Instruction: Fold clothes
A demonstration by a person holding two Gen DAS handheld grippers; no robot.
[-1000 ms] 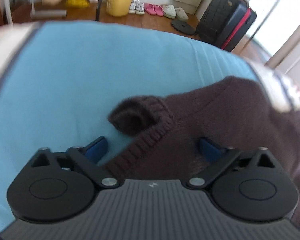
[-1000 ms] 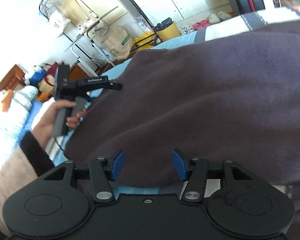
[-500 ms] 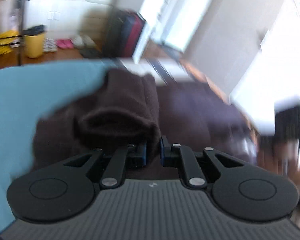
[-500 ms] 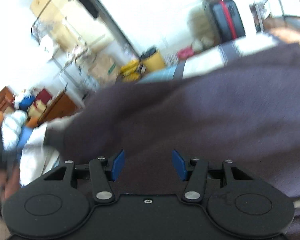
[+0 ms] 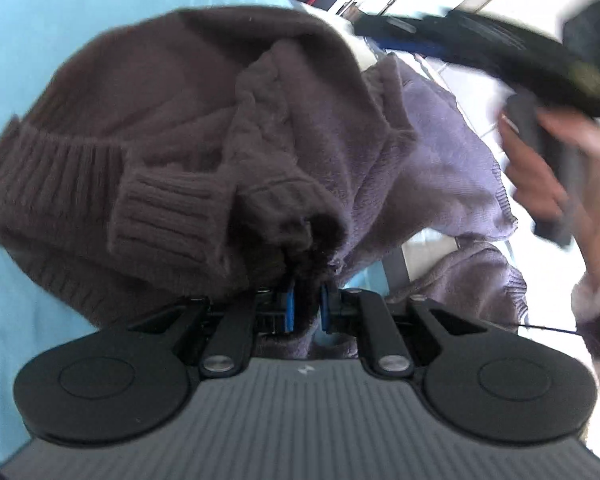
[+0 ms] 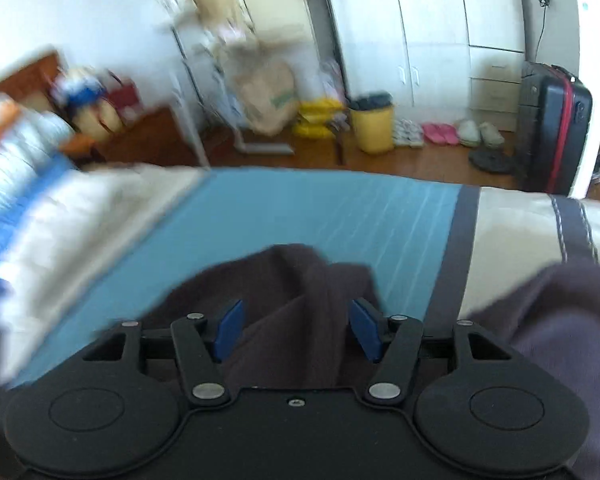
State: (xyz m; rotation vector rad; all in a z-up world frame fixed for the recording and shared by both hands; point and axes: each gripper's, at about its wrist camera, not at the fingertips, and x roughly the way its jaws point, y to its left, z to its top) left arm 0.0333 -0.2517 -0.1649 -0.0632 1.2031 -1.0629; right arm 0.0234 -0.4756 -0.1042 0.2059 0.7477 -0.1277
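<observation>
A dark brown knitted sweater lies bunched on a light blue bedspread, its ribbed cuff folded over the body. My left gripper is shut on a fold of the sweater's knit. In the left wrist view my right gripper hovers blurred at the upper right, held by a hand. In the right wrist view my right gripper has its jaws opening above a raised fold of the sweater, and the blue pads do not touch the cloth.
The bedspread has a dark stripe and a cream part to the right. Beyond the bed stand a yellow bin, shoes, a black suitcase, a rack with bags and white cupboards.
My left gripper closed on the sweater's edge and dragged it right, piling sleeve and cuff over the body. My right gripper lifted off the flat sweater and its view swung toward the room.
</observation>
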